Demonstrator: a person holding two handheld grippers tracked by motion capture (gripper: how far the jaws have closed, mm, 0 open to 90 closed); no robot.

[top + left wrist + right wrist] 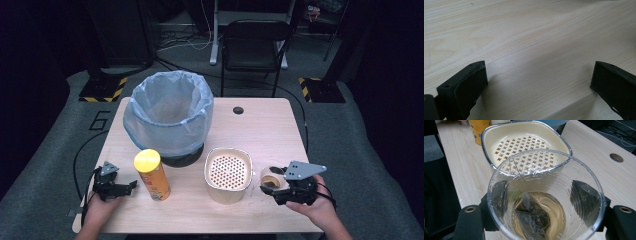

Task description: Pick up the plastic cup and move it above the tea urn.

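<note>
My right gripper (272,186) (541,196) is shut on a clear plastic cup (271,175) (544,170), one jaw on each side of it. Pale brown tea and a dark tea bag (531,217) lie in the cup's bottom. Just beyond the cup stands a cream container with a perforated strainer insert (227,172) (524,140). My left gripper (131,186) (539,80) rests low at the table's front left, open, with bare wood between its jaws. A chip can with a yellow lid (152,175) (477,127) stands just to its right.
A bin lined with a pale blue bag (167,112) stands at the back left of the wooden table (270,130). A cable hole (238,110) (616,157) sits near the far edge. A black chair (255,40) stands behind the table.
</note>
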